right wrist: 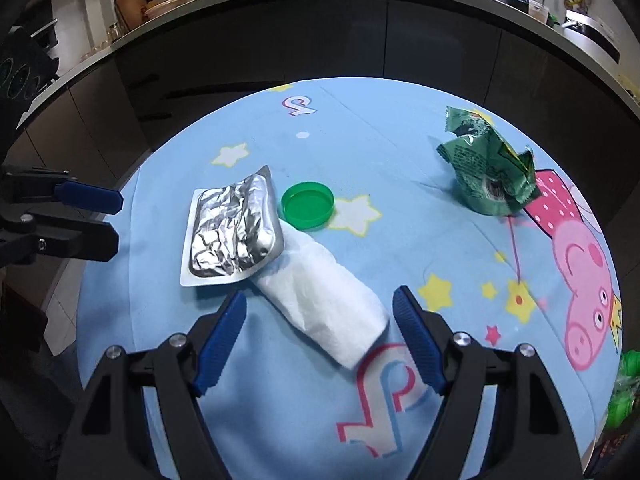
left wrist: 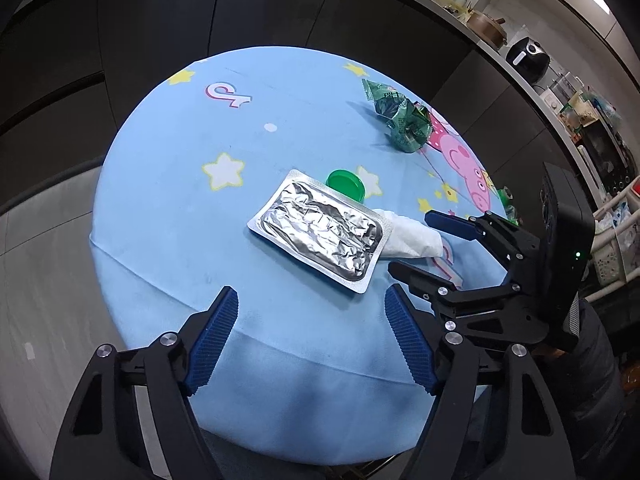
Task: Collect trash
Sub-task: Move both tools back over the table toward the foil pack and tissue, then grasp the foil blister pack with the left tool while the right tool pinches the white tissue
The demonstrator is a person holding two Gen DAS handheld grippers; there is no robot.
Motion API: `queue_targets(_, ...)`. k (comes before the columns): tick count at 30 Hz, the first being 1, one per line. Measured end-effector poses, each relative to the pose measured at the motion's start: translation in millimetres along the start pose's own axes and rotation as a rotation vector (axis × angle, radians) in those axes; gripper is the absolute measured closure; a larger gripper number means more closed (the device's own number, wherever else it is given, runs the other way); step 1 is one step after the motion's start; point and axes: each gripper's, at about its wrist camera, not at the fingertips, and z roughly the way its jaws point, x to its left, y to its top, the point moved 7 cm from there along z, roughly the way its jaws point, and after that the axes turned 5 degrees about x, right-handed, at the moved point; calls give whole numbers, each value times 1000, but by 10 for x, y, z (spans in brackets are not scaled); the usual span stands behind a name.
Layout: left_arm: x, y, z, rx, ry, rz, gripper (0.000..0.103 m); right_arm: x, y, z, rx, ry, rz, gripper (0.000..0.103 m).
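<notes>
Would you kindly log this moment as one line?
left tongs: open, empty | right tongs: open over white tissue | foil pack, green cap, green wrapper: on table

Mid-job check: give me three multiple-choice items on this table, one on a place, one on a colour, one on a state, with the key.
1. Where does the foil pack lie relative to the white tissue?
A. Overlapping one end of it
B. Far across the table from it
C. Wholly under it

2. What colour is the round cap beside the foil pack?
A. Red
B. Green
C. White

3. How do the right gripper jaws stand?
A. Clamped on the cap
C. Shut, empty
B. Open, nothing gripped

Key: 1 A, the pack's edge covers the tissue's far end. 2 B, it is bright green against the blue tablecloth. 3 B, both jaws stand apart with the tissue's near end between them, untouched.
</notes>
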Motion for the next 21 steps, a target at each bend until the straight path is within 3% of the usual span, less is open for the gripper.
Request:
queue_targets(1, 0, 9, 14, 5, -3, -3, 31, 3, 20, 6, -4, 4, -5, 27)
queue_targets(3, -3, 19, 51, 16, -5, -10, 31, 25, 25, 45, 9, 19, -14, 38)
queue_targets(5, -22, 27, 97, 26, -6, -17, 30, 40, -15, 22, 18, 33, -14, 79)
queue_targets(6, -28, 28, 115, 28, -3, -21, 30, 47, -37, -3, 17, 38, -9, 92)
queue_targets(7, -32, 34, 141, 32, 5, -29, 28, 44, -72, -41, 19, 38, 1, 96)
queue_targets(13, -59, 96, 238, 15, 43, -111, 12, 6, -426, -388, -17, 7, 103, 97)
queue_targets(17, -112, 149, 381, 24, 99, -178, 11, -135, -614, -636, -78, -21, 243, 96)
queue_targets(21, -185, 210, 512, 29, 168, -166, 11, -225, -677, -809, -121, -47, 316, 96)
